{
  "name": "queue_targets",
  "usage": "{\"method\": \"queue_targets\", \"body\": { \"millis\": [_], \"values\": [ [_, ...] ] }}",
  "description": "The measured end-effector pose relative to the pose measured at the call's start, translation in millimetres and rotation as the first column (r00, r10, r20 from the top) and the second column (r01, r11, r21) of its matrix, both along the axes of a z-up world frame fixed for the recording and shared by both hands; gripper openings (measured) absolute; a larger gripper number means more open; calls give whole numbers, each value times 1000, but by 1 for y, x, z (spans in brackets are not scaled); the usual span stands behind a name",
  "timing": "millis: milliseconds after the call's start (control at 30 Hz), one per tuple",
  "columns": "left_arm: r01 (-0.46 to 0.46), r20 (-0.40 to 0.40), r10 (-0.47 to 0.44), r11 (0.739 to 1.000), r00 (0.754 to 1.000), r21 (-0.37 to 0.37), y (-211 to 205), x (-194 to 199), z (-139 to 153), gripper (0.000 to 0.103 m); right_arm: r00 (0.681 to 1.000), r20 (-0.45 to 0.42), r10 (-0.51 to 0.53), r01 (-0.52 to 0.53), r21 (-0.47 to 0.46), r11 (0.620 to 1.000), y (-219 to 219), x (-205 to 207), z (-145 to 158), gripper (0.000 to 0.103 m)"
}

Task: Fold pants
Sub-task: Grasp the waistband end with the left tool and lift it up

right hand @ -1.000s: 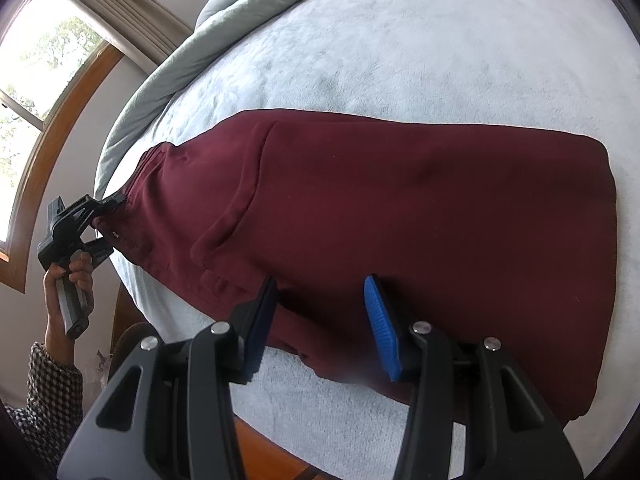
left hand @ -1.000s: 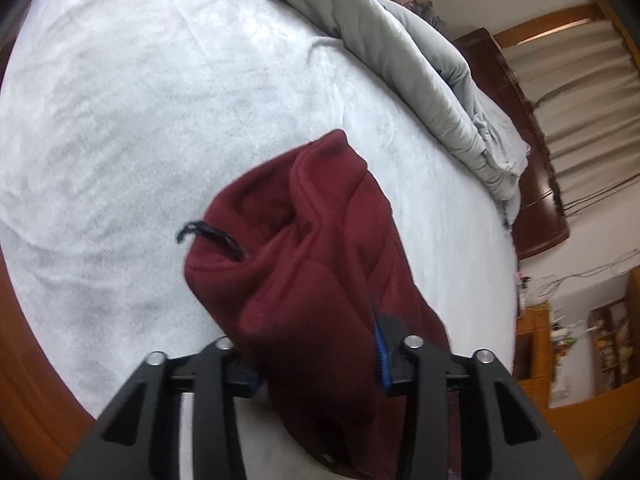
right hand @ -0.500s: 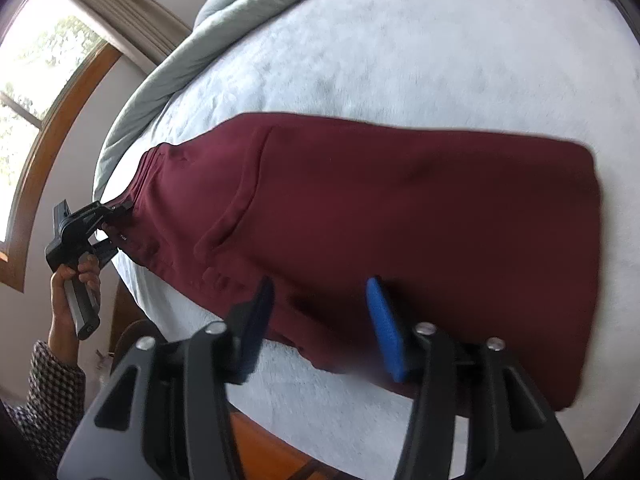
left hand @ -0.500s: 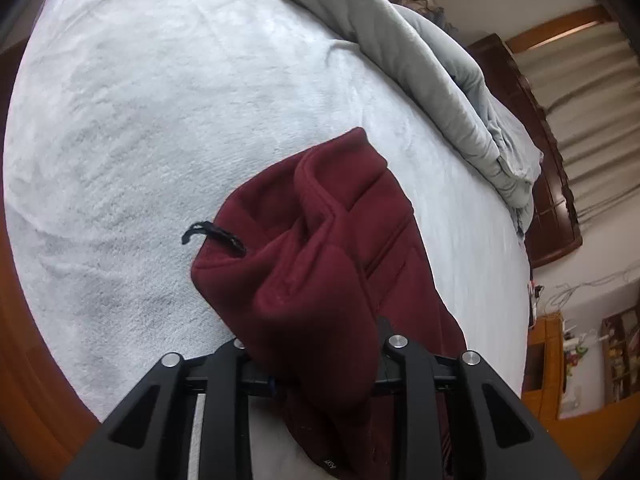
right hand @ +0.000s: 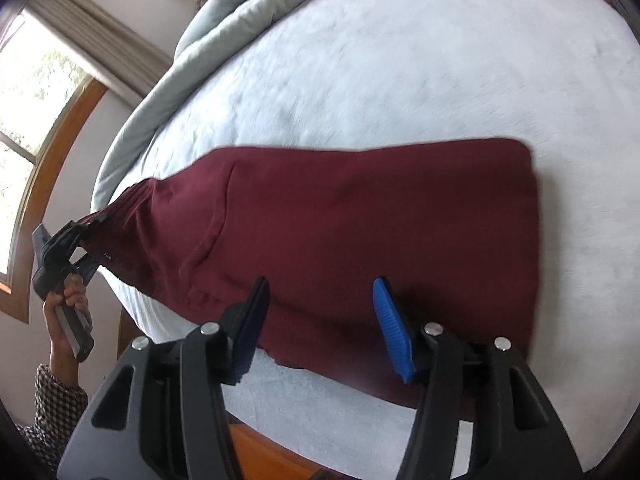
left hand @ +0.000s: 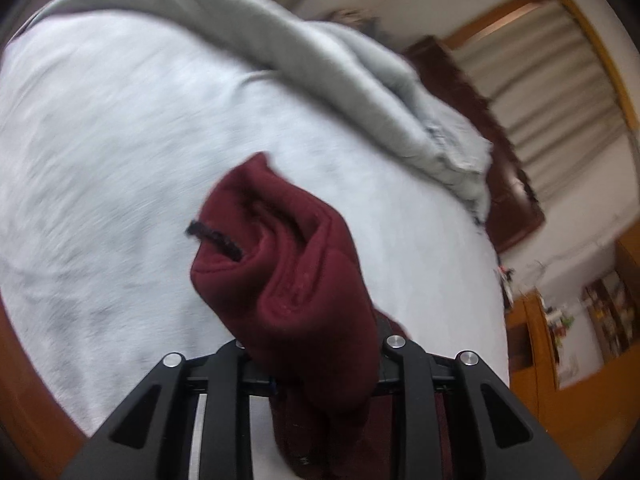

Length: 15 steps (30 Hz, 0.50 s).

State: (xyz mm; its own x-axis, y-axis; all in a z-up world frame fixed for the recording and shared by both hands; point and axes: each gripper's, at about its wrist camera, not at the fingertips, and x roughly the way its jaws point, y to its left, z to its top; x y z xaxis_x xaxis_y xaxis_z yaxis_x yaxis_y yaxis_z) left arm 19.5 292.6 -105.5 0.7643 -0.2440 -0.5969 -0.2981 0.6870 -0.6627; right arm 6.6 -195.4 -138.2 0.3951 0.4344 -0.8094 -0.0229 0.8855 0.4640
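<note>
Dark red pants (right hand: pixel 360 220) lie lengthwise across the white bed (right hand: pixel 400 80), leg ends to the right. My left gripper (left hand: pixel 316 360) is shut on the waistband end (left hand: pixel 296 280), which bunches up over its fingers and hides the tips. A black drawstring (left hand: pixel 212 238) pokes out of the fabric. In the right wrist view the left gripper (right hand: pixel 86 236) pulls the waistband off the bed's left edge, held by a hand (right hand: pixel 64 312). My right gripper (right hand: pixel 320 320) hovers open over the near edge of the pants, its blue pads (right hand: pixel 390 328) apart and not pressing.
A grey duvet (right hand: pixel 240 12) is heaped along the far side of the bed. The wooden bed frame (right hand: pixel 264 456) runs along the near edge. A window (right hand: pixel 24 100) stands to the left; a dark headboard (left hand: pixel 508 184) and an orange cabinet (left hand: pixel 532 340) show beyond the bed.
The left gripper closed on the waistband and lifted it, stretching the pants leftward. The right gripper's jaws widened and it shifted along the near edge.
</note>
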Motion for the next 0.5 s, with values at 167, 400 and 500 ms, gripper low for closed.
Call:
{"method": "queue_targets", "body": {
  "millis": [167, 400, 500],
  "values": [
    [120, 103, -127, 990, 987, 72, -42, 5, 30, 27, 999, 1, -43, 43, 42, 998, -22, -6, 1, 56],
    [277, 142, -308, 939, 941, 203, -107, 8, 59, 27, 997, -21, -79, 80, 59, 995, -32, -9, -11, 57],
    [326, 135, -360, 919, 923, 223, -130, 8, 62, 27, 997, -10, -74, 74, 57, 996, -30, -9, -8, 57]
  ]
}}
